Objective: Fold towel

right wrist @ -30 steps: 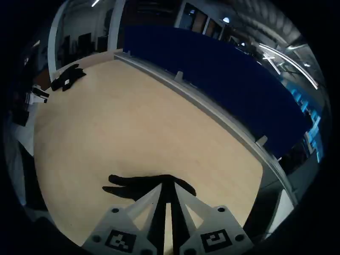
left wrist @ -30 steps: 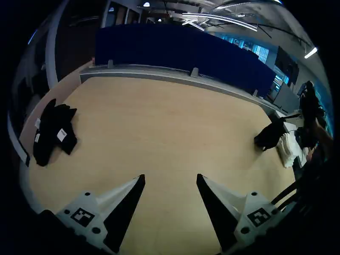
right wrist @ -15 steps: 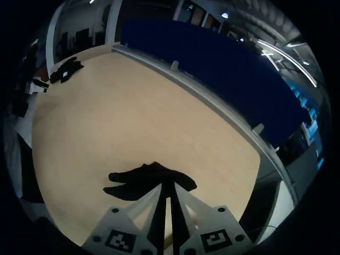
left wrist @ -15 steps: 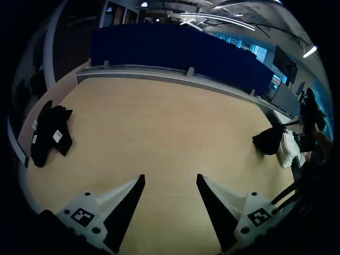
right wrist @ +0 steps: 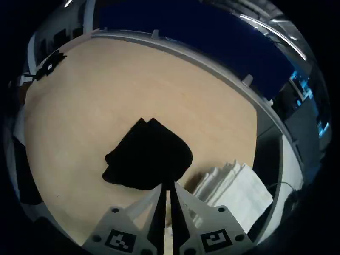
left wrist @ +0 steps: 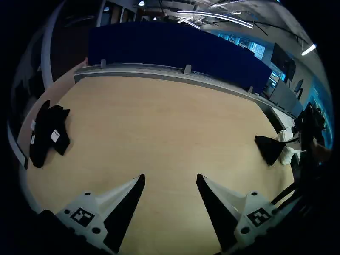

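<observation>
Right gripper view, right gripper [right wrist: 168,185] angled down over the tabletop [right wrist: 106,93], pinched together on the black towel [right wrist: 146,159], white folded towels [right wrist: 238,189] just beside, left gripper [left wrist: 170,176] hovered low, spread wide apart.

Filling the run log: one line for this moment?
right gripper shut on black towel | left gripper open, empty | white stack beside towel

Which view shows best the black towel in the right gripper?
The right gripper view: the black towel is large and close, at the tips of the right gripper. The left gripper view shows it small at the table edge.
</observation>
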`<state>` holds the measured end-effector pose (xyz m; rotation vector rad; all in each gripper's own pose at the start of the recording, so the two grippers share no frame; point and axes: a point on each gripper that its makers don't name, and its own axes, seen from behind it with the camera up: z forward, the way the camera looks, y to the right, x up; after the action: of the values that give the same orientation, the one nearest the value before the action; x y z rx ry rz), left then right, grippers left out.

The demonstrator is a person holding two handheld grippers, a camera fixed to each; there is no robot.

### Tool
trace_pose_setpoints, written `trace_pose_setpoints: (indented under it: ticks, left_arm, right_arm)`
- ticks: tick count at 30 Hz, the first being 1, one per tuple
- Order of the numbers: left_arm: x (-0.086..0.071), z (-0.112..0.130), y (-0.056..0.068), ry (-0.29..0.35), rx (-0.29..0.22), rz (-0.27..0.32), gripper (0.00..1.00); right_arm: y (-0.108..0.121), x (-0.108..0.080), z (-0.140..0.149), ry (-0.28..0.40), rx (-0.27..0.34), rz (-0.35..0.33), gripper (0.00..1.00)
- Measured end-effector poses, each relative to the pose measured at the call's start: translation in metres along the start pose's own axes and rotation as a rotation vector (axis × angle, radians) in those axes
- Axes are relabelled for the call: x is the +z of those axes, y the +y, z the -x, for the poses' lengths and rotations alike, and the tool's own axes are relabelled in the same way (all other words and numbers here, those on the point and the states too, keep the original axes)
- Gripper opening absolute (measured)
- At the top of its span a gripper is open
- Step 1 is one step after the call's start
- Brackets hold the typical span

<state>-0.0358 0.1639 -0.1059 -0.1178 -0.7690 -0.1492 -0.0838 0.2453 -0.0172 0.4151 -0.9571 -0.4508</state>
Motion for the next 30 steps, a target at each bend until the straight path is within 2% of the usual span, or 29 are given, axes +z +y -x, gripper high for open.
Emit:
trace_pose_setpoints:
  ticks: [15,21,30]
  left_arm:
    - [-0.007,0.000,0.000,0.000,0.007,-0.003,0.89]
    - [-0.008,-0.002,0.002,-0.002,0.018,-0.003,0.89]
    - [-0.005,-0.003,0.006,-0.004,0.027,0.004,0.89]
  right_arm:
    - [-0.021,0.022,0.080,-0.128,0.131,0.030,0.06]
    - [-0.025,0.029,0.090,-0.138,0.166,0.035,0.06]
    - [-0.024,0.031,0.092,-0.154,0.157,0.044,0.06]
